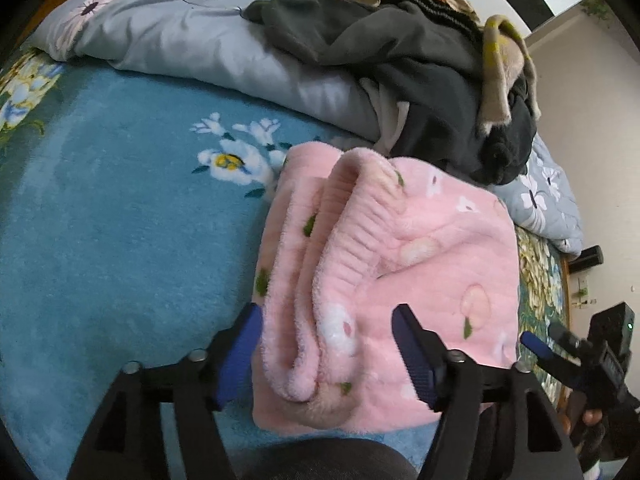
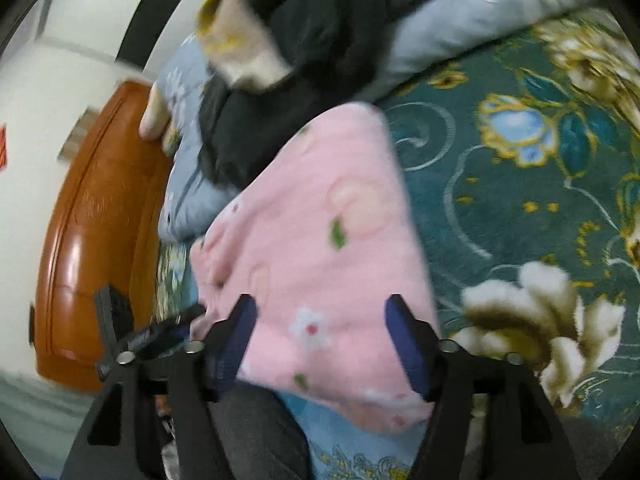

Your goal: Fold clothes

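- The pink fleece garment [image 1: 384, 280], printed with peaches and small flowers, lies folded on the blue floral bedspread [image 1: 120, 220], filling the lower centre of the left wrist view.
- The left gripper [image 1: 326, 356] is spread wide at the garment's near edge, its blue pads to either side of a rolled fold, pinching nothing.
- In the blurred right wrist view, the right gripper [image 2: 320, 344] is likewise spread, with the garment lying between and beyond its fingers.
- A pile of dark clothes [image 1: 420, 72] sits on a grey flowered quilt [image 1: 180, 24] in the upper part of the frame, just behind the garment.
- An orange-brown wooden bed frame [image 2: 92, 232] shows at the left of the right wrist view.
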Demonstrator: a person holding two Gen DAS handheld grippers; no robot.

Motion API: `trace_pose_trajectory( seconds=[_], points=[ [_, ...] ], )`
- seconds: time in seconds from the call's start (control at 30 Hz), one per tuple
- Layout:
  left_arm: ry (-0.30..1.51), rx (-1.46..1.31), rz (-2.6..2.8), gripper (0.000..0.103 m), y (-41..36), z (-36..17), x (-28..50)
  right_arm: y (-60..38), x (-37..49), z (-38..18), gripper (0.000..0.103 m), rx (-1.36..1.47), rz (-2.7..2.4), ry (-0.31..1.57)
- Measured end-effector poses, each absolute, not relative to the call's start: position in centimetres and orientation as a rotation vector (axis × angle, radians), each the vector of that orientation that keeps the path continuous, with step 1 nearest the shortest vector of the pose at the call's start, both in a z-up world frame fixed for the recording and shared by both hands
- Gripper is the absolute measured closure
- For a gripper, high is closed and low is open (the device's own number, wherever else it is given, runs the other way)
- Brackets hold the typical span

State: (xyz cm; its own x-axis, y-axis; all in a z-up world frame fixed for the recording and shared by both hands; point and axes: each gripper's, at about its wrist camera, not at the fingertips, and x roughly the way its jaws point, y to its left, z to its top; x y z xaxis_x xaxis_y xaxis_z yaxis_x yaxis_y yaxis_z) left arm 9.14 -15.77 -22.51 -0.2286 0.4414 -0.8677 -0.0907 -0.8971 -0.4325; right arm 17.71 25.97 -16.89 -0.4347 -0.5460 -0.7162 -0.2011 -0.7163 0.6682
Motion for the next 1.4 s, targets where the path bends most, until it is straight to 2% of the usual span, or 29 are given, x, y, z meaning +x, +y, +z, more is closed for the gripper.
trace_pose_trajectory(
  seconds=[0.13,0.33,0.57,0.7,0.77,0.8,0.83,0.87,1.0,1.1,1.2,1.4],
  points=[
    [-0.379,-1.763,2.155,0.026,-15.4,-23.9,8.0,26.3,16.7,-18.8,0.03,1.607,-2.227,-1.101],
    [-0.3,-1.812,2.102,0.024,-14.0,-25.6,5.8,25.8,14.8,-20.6,0.03,1.655,-2.193,-1.072],
    [-0.336,-1.826,2.071,0.019,-14.0,-27.3,4.3,25.9,12.7,-22.8,0.03,1.7,-2.152,-1.089],
    [-0.337,-1.815,2.094,0.018,-13.9,-26.8,4.5,25.8,12.5,-23.8,0.03,1.708,-2.108,-1.16],
    [-0.336,-1.809,2.107,0.02,-13.8,-26.4,4.7,25.7,12.7,-24.0,0.03,1.705,-2.099,-1.204],
    [-0.335,-1.805,2.114,0.026,-13.8,-26.3,4.8,25.8,12.9,-24.0,0.03,1.702,-2.096,-1.224],
    [-0.334,-1.802,2.12,0.037,-13.7,-26.1,4.9,25.8,13.0,-24.0,0.03,1.699,-2.093,-1.245],
    [-0.333,-1.799,2.126,0.041,-13.7,-26.0,5.0,25.8,13.1,-23.9,0.033,1.695,-2.097,-1.258],
    [-0.33,-1.786,2.152,0.054,-13.5,-25.3,5.3,25.2,13.3,-22.7,0.055,1.693,-2.123,-1.225],
    [-0.328,-1.775,2.171,0.062,-13.3,-24.8,5.6,24.8,13.4,-21.4,0.064,1.677,-2.135,-1.188],
    [-0.304,-1.748,2.193,0.064,-12.9,-23.6,6.0,24.9,13.8,-19.8,0.068,1.627,-2.14,-1.166],
    [-0.287,-1.664,2.209,0.065,-11.8,-20.5,6.9,25.1,15.6,-17.2,0.069,1.557,-2.16,-1.141]
  ],
)
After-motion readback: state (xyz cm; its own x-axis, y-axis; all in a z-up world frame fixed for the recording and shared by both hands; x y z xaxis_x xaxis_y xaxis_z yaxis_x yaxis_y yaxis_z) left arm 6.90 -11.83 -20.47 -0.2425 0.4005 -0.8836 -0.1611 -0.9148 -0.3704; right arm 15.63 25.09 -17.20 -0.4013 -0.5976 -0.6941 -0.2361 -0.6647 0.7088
